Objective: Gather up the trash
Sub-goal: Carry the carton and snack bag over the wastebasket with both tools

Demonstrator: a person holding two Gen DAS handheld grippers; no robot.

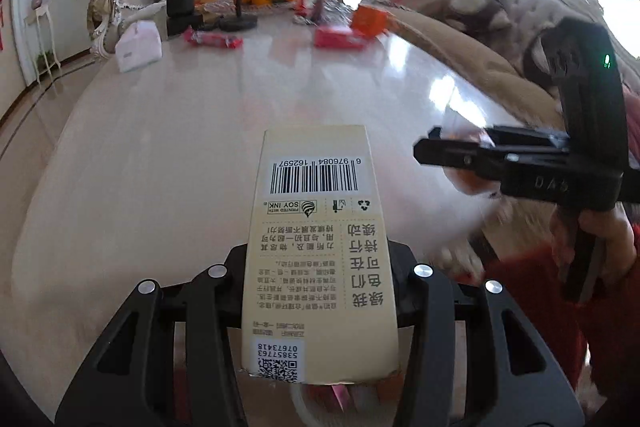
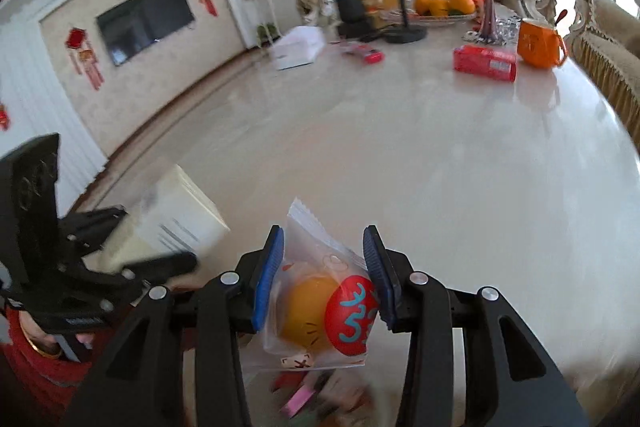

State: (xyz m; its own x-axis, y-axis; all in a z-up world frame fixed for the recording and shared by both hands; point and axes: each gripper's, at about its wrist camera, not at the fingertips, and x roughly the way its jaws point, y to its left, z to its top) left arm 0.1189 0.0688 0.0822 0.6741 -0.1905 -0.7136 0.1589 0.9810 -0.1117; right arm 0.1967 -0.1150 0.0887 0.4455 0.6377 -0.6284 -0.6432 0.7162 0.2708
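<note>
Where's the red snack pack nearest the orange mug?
Right wrist view, upper right: the red snack pack lies flat on the table, just left of the orange mug, near the vase.

L gripper (image 1: 320,267) clamped on load; R gripper (image 2: 326,267) clamped, both held above tabletop

The carton (image 1: 316,251) sits between the left claw's (image 1: 320,267) jaws at lower centre of the left wrist view, over the bench (image 1: 160,147). The right claw (image 1: 444,151) is at mid-right. In the right wrist view, the snack packet (image 2: 320,303) sits low centre; mug (image 2: 538,43) and fruit bowl (image 2: 440,7) upper right.
</note>
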